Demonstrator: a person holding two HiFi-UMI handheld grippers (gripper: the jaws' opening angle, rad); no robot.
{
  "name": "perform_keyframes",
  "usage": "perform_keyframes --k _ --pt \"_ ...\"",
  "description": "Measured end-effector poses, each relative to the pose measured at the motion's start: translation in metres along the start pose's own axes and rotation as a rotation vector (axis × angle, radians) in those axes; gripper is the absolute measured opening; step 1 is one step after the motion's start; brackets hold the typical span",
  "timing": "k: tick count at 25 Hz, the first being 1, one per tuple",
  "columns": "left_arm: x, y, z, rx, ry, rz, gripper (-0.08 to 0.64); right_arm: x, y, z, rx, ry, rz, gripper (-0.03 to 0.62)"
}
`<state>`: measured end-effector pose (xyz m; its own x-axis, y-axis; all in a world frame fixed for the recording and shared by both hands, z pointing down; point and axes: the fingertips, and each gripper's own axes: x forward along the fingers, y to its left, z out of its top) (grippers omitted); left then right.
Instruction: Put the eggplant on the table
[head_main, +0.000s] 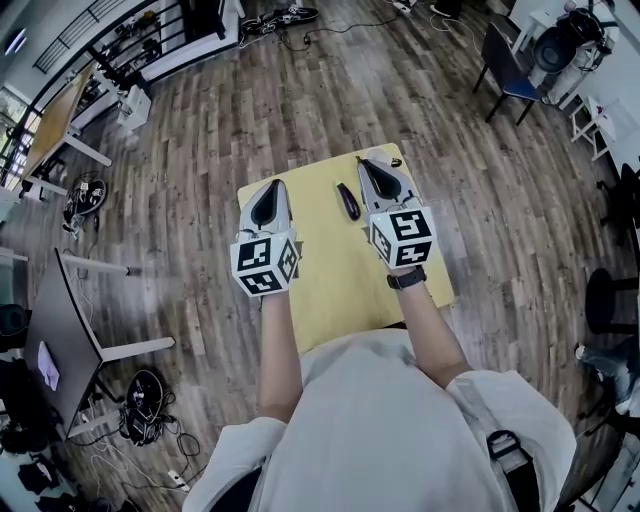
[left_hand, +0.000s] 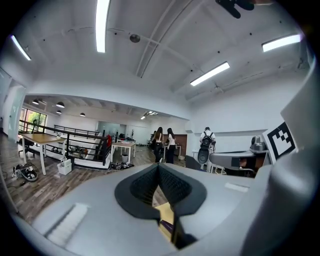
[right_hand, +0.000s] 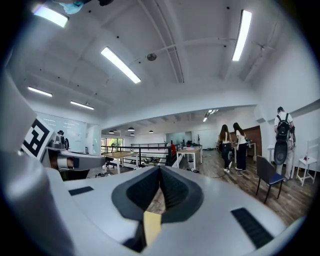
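Note:
A dark purple eggplant (head_main: 347, 201) lies on the small yellow table (head_main: 330, 280), lengthwise between my two grippers and apart from both. The left gripper (head_main: 270, 190) is held above the table's left part, its black pads pressed together with nothing between them. The right gripper (head_main: 366, 167) hangs just right of the eggplant near the far edge, shut and empty too. In the left gripper view the left gripper (left_hand: 158, 168) points out level across the room, with a strip of the yellow table (left_hand: 166, 216) showing below the closed pads. The right gripper (right_hand: 160, 171) points level too.
Wooden floor surrounds the table. A grey desk (head_main: 60, 330) and cables (head_main: 145, 405) lie at the left, a blue chair (head_main: 505, 65) at the back right. Two people (left_hand: 164, 145) stand far off by desks and a railing (left_hand: 75, 142).

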<state>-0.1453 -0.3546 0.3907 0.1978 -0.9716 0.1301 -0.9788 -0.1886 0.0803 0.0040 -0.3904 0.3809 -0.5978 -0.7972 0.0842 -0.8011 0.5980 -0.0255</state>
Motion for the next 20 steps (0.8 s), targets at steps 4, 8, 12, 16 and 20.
perform_keyframes --k 4,8,12,16,20 --pt "0.000 0.000 0.000 0.006 -0.004 -0.003 0.009 0.000 -0.001 -0.002 0.001 0.000 -0.006 0.012" --pt "-0.001 0.000 -0.002 0.005 0.000 -0.008 0.009 -0.001 0.000 -0.004 0.004 0.005 -0.011 0.012" --pt "0.004 0.001 -0.003 0.004 0.006 -0.011 0.009 0.003 -0.002 -0.006 0.006 0.010 -0.014 0.012" --pt "0.012 0.005 -0.005 -0.001 0.011 -0.010 0.009 0.012 -0.005 -0.007 0.007 0.017 -0.011 0.012" --pt "0.023 0.008 -0.007 -0.005 0.015 -0.008 0.009 0.022 -0.010 -0.011 0.006 0.023 -0.006 0.012"
